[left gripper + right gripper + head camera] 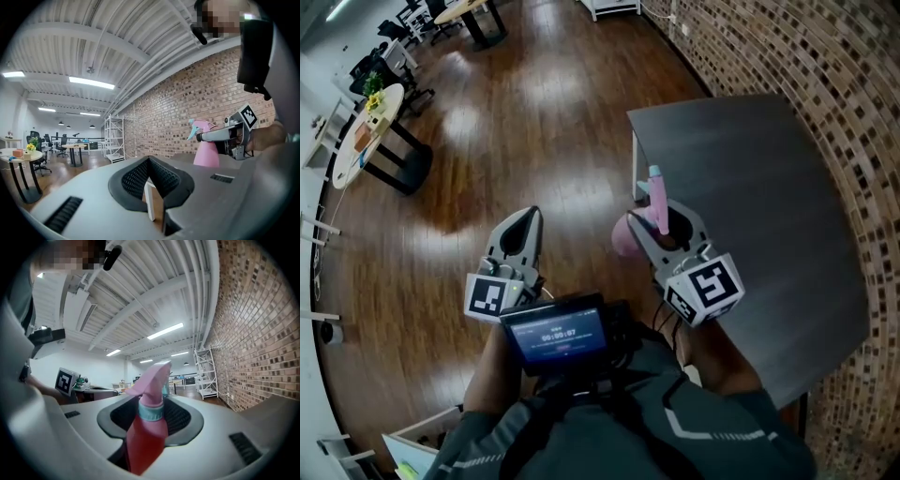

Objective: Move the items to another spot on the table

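Note:
A pink spray bottle [657, 197] with a light blue collar hangs tilted in my right gripper [662, 219], whose jaws are shut on its neck. Its round body [622, 236] hangs beside the near left edge of the dark grey table [750, 206], above the wooden floor. The right gripper view has the bottle [149, 427] filling the gap between the jaws of the right gripper [151, 405]. My left gripper [527, 217] is held over the floor to the left, shut and empty. From the left gripper [150, 164] I see the bottle [206, 147] and the right gripper [220, 136] off to the right.
A brick wall [853, 112] runs along the table's far side. A white table leg [636, 171] stands at the table's left corner. A round table [366, 122] with chairs is far off at the upper left. A small screen [558, 335] sits at the person's chest.

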Motion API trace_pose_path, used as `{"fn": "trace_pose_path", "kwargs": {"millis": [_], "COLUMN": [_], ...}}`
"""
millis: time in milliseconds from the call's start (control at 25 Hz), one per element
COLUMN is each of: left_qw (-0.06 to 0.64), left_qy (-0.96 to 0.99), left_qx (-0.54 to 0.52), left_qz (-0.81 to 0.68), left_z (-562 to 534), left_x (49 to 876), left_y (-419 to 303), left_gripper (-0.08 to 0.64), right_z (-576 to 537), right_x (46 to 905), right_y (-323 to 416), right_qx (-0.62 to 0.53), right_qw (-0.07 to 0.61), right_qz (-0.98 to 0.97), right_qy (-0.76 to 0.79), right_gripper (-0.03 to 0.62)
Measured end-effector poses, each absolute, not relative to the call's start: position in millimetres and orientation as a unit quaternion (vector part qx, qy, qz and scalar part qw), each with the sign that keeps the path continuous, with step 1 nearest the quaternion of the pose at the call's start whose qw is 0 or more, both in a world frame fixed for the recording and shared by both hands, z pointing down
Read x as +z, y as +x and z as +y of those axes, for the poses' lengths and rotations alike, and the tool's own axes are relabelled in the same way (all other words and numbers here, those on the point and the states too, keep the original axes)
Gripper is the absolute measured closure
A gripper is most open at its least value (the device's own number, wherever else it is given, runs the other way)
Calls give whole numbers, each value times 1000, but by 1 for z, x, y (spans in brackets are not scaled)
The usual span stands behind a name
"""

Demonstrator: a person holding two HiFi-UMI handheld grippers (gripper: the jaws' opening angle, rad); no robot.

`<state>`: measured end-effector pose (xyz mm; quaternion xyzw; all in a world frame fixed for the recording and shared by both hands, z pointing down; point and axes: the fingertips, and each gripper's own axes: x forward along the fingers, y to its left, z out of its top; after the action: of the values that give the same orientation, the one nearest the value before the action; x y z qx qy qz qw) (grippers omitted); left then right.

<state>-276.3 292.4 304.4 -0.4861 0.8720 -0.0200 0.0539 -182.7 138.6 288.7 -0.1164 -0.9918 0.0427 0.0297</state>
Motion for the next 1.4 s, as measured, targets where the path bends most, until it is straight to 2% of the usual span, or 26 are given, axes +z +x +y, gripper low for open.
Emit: {"fn": "trace_pose_path", "kwargs": {"millis": [160,560,800,880,1120,1400], "left_qw": [59,73,77,97,228,248], "left_qy": [-495,-571,-734,-779,-810,-829], "left_qx": [-29,2,0,-26,-96,-97], "left_qz": [866,818,674,619,532,492], "left_z": [260,175,119,102,56,10], "left_x": [275,271,240,215,156,170], "left_y": [-307,-393,-425,-436,-478,-524], "left_gripper": [563,563,563,563,563,563], "right_z": [122,48,16,2,-40,-80], "right_x": [284,277,267,268,266,273], "right_y": [-219,-300,-340,-350,-379,-408], "right_qx": [38,22,15,9,14,19], "right_qw": [23,22,23,27,30,35], "right_qz": [-994,-999,-999,-997,-989,-975], "right_qy": [-103,-26,42,65,144,220], "right_gripper": [423,423,423,423,423,423]}}
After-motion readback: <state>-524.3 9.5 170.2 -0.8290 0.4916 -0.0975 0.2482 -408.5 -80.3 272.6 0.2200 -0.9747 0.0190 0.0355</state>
